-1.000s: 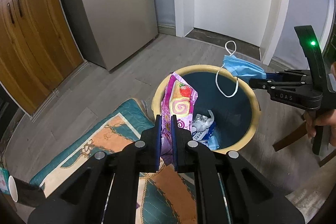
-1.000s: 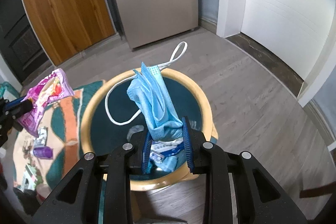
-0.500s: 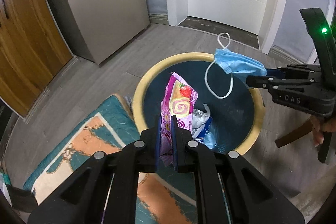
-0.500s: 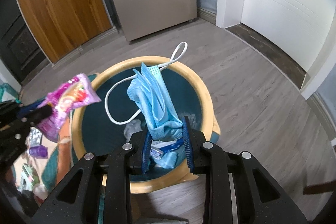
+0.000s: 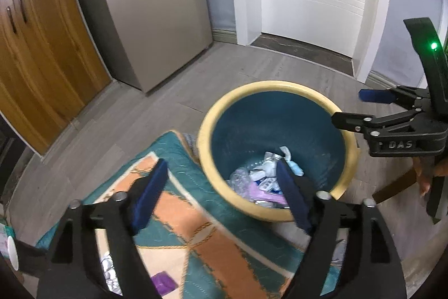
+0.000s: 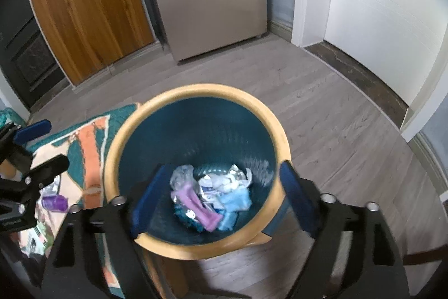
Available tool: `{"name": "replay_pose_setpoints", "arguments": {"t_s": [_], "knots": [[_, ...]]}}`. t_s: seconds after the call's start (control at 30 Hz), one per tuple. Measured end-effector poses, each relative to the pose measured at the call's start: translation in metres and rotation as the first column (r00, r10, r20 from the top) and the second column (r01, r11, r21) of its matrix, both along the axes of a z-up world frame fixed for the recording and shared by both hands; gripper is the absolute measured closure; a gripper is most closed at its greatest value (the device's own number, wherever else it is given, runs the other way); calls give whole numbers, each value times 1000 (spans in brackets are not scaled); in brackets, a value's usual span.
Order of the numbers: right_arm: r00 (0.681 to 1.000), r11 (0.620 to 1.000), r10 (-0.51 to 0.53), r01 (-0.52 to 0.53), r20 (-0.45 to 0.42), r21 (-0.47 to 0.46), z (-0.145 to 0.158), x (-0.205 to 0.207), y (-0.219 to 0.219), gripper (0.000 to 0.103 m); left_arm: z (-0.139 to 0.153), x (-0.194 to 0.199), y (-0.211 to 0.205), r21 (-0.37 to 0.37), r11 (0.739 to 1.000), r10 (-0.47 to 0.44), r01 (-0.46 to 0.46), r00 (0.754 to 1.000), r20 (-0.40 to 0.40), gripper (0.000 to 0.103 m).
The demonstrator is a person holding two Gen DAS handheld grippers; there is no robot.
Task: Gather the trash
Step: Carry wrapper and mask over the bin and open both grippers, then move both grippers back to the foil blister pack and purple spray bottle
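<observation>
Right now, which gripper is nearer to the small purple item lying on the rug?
Left. The left gripper hangs open above the rug's edge, with the purple item just below it. The right gripper hangs open over the trash bin, away from the rug.

Left wrist view: fisheye, set behind the left gripper (image 5: 221,192), looking forward and steeply down along its fingers. Near ground: rug (image 5: 196,237) and near rim of bin (image 5: 268,87). Far ground: fridge, cabinet, white door. Right gripper (image 5: 350,108) enters from the right edge.

Right wrist view: fisheye, set behind the right gripper (image 6: 221,192), looking steeply down, almost straight into the bin (image 6: 196,87), close above it. Left gripper (image 6: 44,142) enters from the left edge.

Shared: bin and its contents, rug (image 6: 89,142), wood floor, fridge, cabinet, door, each other's gripper.
</observation>
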State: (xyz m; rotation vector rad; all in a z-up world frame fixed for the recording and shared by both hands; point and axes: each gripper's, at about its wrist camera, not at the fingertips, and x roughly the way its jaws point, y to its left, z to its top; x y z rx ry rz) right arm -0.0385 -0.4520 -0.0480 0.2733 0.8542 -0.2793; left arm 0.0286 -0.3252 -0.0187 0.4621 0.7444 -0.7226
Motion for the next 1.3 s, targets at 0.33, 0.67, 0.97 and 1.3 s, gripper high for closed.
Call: {"name": "replay_pose_setpoints", "arguments": {"t_s": [0.33,0.67,0.97,1.3], "knots": [[996,997,75,-74,42,-34,27,7,43,6,27,-16,62,-20,999,43,-43,998,43,11],[975,973,216,-212,40,-91,45,20,118,6,50,-21,177,-56,972,232,-229,971,61,11],[948,946,318,-316,28,-75,32,15,186,6,37,-32,277,-43,927,374,-371,925,70,9],[940,940,340,-341,-33,-22,3,15,225,6,8,-20,299,29,928,372,-372,928,29,9]]}}
